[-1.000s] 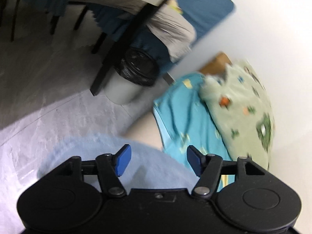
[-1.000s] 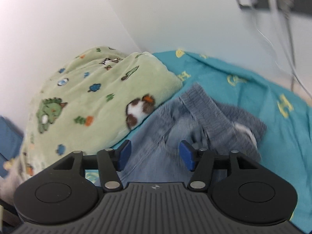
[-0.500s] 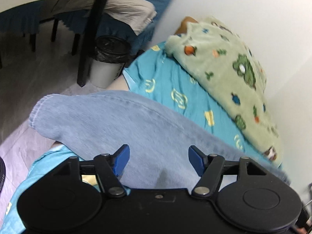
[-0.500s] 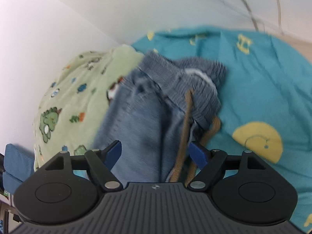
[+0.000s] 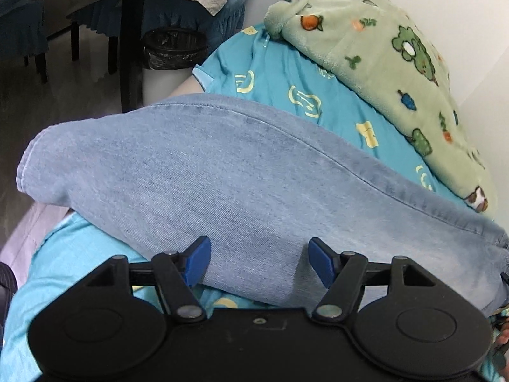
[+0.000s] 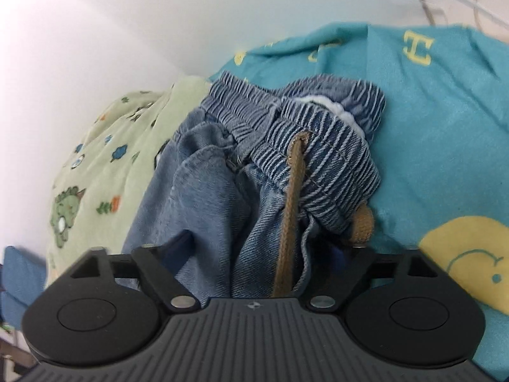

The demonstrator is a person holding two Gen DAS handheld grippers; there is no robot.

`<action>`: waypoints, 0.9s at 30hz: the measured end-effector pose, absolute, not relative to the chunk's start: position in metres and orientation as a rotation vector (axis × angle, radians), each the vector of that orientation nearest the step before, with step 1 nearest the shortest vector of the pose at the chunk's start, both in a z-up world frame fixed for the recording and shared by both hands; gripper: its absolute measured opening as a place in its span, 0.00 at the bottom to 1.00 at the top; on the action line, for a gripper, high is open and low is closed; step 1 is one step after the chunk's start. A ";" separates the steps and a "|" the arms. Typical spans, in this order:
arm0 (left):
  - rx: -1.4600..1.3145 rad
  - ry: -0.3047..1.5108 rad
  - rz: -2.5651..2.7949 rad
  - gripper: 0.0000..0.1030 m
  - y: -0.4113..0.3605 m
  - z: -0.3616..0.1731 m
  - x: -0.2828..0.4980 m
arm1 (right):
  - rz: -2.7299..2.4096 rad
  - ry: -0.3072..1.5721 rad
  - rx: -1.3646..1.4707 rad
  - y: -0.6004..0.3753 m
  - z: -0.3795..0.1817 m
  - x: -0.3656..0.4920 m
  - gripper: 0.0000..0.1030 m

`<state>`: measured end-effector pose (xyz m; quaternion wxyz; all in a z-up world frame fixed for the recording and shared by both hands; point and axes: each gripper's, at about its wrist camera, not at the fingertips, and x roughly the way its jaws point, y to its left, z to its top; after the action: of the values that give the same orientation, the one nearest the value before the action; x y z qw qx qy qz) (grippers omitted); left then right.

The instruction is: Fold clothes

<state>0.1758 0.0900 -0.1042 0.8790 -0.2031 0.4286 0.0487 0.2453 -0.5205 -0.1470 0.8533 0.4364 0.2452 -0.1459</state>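
White walls close off the upper part of both views, and a turquoise sheet [image 6: 445, 121] with yellow prints covers the bed. Light blue jeans [image 5: 222, 172] stretch across the middle of the left wrist view; in the right wrist view their ribbed waistband [image 6: 318, 156] bunches at centre, a tan drawstring [image 6: 291, 216] hanging down. A green cartoon blanket [image 5: 381, 51] lies at upper right, a bin [image 5: 173, 47] at upper left. The left gripper [image 5: 258, 262] stands open over the denim. The right gripper [image 6: 270, 254] is closing with denim and cord between its jaws.
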 end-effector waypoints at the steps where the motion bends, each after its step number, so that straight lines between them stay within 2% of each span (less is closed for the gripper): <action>1: -0.423 0.895 0.100 0.63 0.090 -0.106 0.176 | -0.322 0.512 0.896 -0.517 -0.143 0.246 0.35; 2: -0.422 0.896 0.098 0.63 0.091 -0.107 0.176 | -0.325 0.501 0.878 -0.514 -0.136 0.245 0.24; 5: -0.428 0.894 0.093 0.63 0.094 -0.106 0.174 | -0.311 0.446 0.838 -0.505 -0.111 0.239 0.14; 14: -0.512 0.881 0.109 0.63 0.112 -0.100 0.169 | -0.281 0.291 0.762 -0.500 -0.047 0.207 0.12; 19: -0.659 0.855 0.136 0.65 0.152 -0.095 0.167 | -0.336 0.386 0.685 -0.512 -0.074 0.205 0.12; 24: -0.881 0.822 0.197 0.68 0.209 -0.098 0.160 | -0.343 0.471 0.583 -0.510 -0.097 0.202 0.16; 27: -1.026 0.809 0.230 0.69 0.242 -0.106 0.155 | -0.331 0.521 0.486 -0.495 -0.093 0.202 0.38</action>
<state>0.1546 0.2423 -0.1056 0.7880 -0.4760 0.3756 0.1070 0.2018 -0.4948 -0.0928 0.9238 0.2368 0.2539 -0.1613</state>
